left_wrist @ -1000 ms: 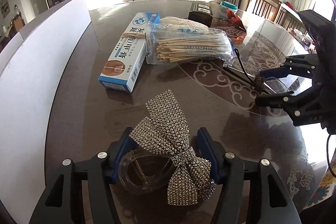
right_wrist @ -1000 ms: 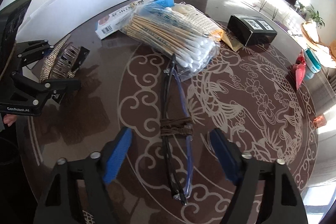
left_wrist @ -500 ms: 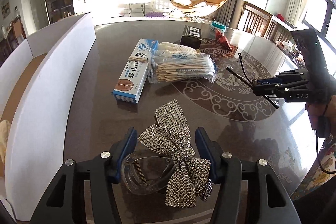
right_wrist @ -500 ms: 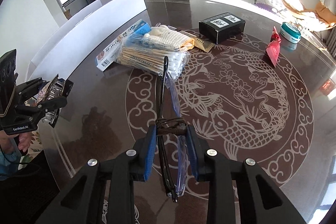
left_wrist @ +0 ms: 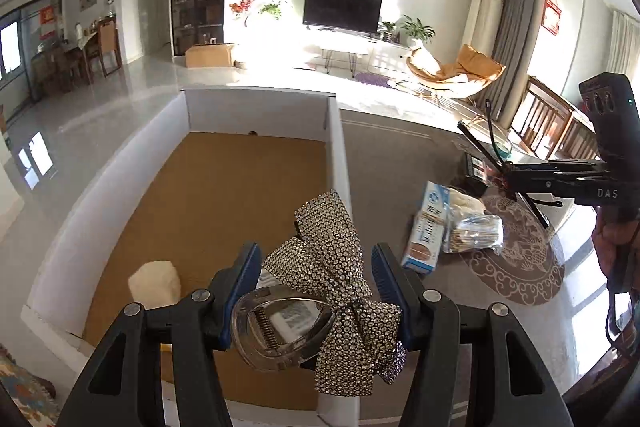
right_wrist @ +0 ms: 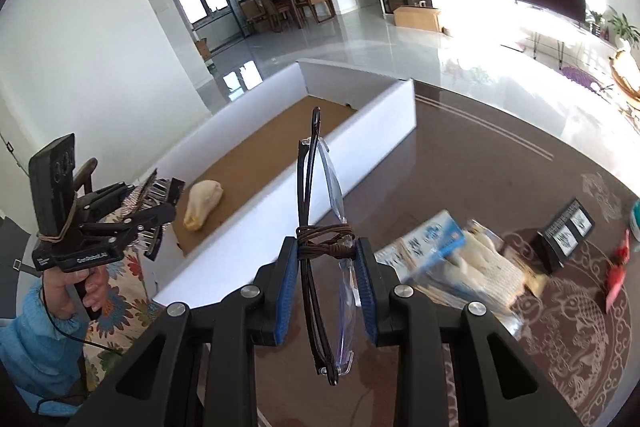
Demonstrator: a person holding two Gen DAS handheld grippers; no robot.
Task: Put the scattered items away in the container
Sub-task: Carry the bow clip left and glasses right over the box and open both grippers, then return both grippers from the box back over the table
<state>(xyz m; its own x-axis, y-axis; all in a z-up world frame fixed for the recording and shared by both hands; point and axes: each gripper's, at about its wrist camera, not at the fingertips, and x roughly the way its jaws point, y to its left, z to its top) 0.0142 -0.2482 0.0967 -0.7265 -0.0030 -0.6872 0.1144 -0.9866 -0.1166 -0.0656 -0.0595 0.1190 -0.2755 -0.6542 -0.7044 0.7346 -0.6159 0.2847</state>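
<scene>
left gripper point(left_wrist: 316, 291): half-open span, clamped on rhinestone bow clip point(left_wrist: 332, 267); now lifted off the surface, hanging over the box point(left_wrist: 338, 163), lower centre of frame.
right gripper point(right_wrist: 326, 283): jaws just closed, nearly shut on corded glasses point(right_wrist: 320, 247), raised beside box wall, mid-frame.
left on surface: toothpaste carton point(left_wrist: 426, 231), swab bag point(left_wrist: 474, 235).
next: likely drop both in.

Right claw point(right_wrist: 326, 279) clamps folded glasses point(right_wrist: 320, 227) above white box point(right_wrist: 360, 155).
</scene>
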